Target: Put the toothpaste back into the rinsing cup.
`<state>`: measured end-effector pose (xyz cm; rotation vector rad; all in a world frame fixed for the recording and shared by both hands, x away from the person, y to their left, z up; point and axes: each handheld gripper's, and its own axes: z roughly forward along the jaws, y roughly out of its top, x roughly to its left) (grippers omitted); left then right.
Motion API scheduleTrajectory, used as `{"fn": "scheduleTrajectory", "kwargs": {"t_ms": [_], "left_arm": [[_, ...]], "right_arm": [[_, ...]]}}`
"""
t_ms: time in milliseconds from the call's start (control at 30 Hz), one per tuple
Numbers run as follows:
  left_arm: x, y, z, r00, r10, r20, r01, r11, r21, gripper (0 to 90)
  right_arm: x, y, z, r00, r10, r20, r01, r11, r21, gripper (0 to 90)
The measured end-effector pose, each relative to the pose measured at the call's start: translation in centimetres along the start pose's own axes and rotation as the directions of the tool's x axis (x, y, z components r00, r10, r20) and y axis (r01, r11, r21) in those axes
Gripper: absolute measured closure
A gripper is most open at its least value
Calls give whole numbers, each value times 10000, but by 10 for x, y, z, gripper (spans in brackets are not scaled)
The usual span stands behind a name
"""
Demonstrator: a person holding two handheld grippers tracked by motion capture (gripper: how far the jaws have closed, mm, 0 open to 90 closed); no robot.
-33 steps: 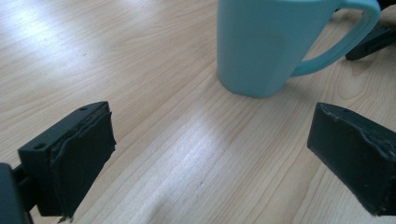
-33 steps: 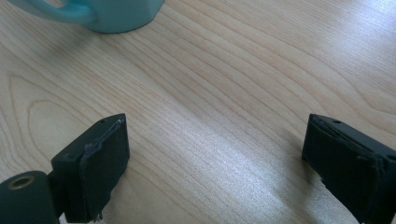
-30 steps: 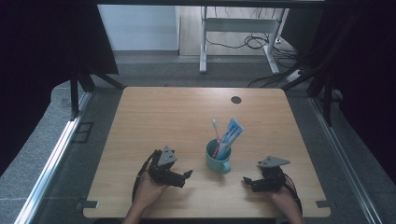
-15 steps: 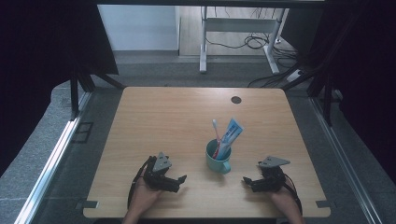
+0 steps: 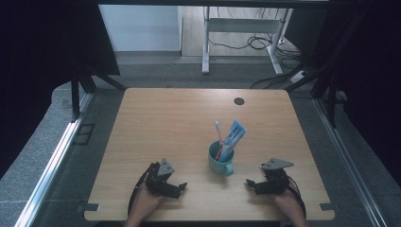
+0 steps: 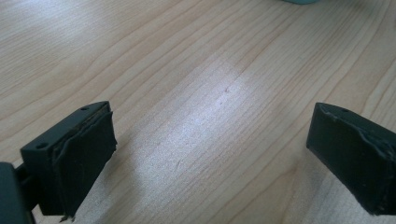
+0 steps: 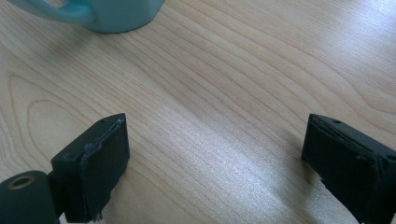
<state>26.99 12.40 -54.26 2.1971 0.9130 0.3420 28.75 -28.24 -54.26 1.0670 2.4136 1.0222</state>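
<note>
A teal mug (image 5: 220,160) stands on the wooden table (image 5: 179,118) right of centre near the front, handle toward the front edge. A toothbrush (image 5: 219,137) and a blue-and-white toothpaste tube (image 5: 233,136) lean inside it. My left gripper (image 5: 178,190) rests low on the table to the mug's front left, jaws wide apart over bare wood (image 6: 210,116). My right gripper (image 5: 250,183) rests to the mug's front right, open with nothing between its jaws. The mug's base and handle (image 7: 107,14) sit at the top left of the right gripper view.
A small dark round hole (image 5: 239,101) sits near the table's far edge. Beyond the table stand a desk frame (image 5: 236,38) and loose cables (image 5: 265,42) on the floor. Dark curtains flank both sides.
My left gripper has drawn back toward the front edge and to the left, away from the mug. The right gripper has stayed where it was.
</note>
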Motion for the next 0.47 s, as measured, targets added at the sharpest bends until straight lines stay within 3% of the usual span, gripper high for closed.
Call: {"fn": "scheduleTrajectory", "kwargs": {"t_ms": [100, 167, 467], "left_arm": [[0, 0, 1, 10000, -4, -26, 5, 9999, 154, 25], [-1, 1, 3, 10000, 80, -22, -78, 9987, 509, 49], [-1, 1, 3, 10000, 47, -57, -44, 9986, 519, 45]], "right_arm": [[0, 0, 0, 10000, -3, 1, 3, 10000, -1, 74], [0, 0, 0, 10000, 0, -1, 0, 10000, 0, 74], [0, 0, 0, 10000, -2, 10, 2, 10000, 3, 74]]}}
